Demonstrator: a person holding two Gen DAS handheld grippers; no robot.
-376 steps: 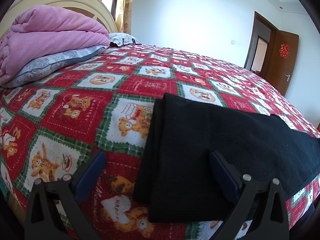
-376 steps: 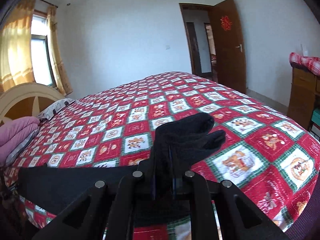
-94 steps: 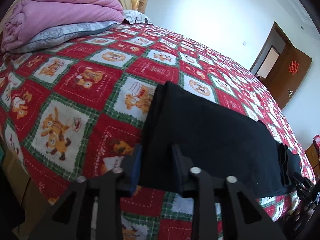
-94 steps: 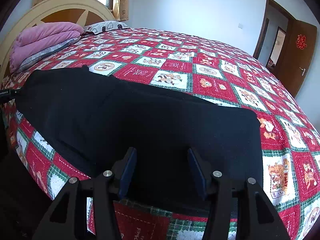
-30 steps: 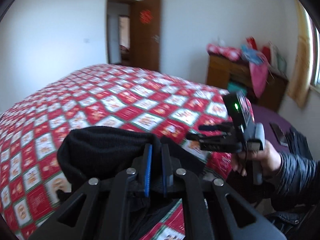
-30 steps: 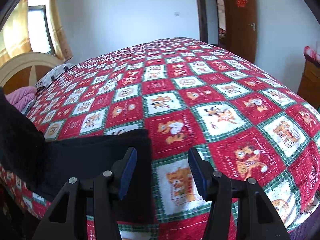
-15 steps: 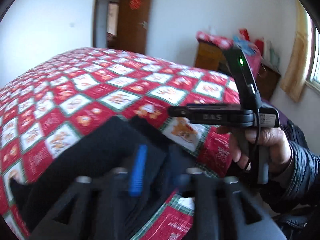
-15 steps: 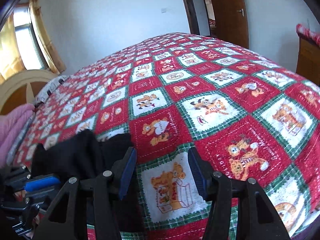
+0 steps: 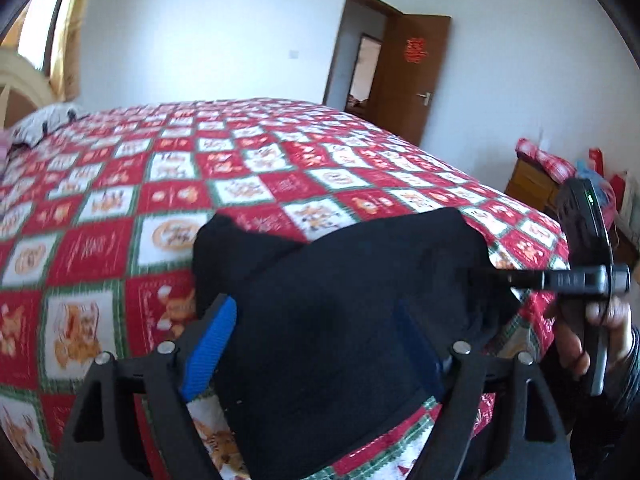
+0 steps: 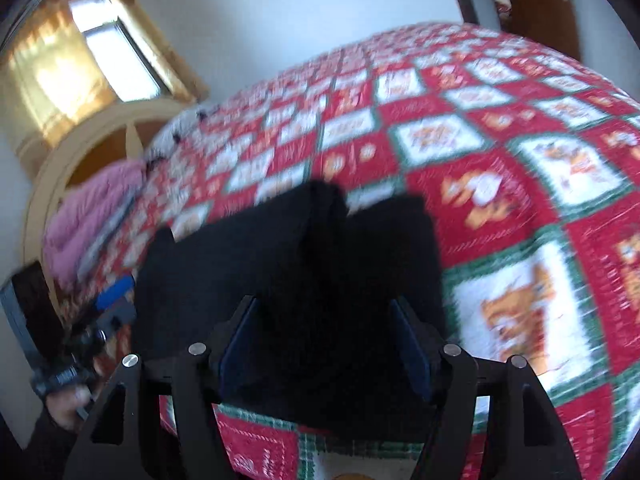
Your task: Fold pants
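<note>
Both grippers let go over the black pants, doubled into a thick bundle on the bed near its edge. The left gripper and right gripper are spreading their jaws; cloth lies between the fingers, no longer pinched. The fold looks just laid; next, probably, pulling clear and squaring the stack. One corner pokes out ahead of the left gripper, layers uneven.
</note>
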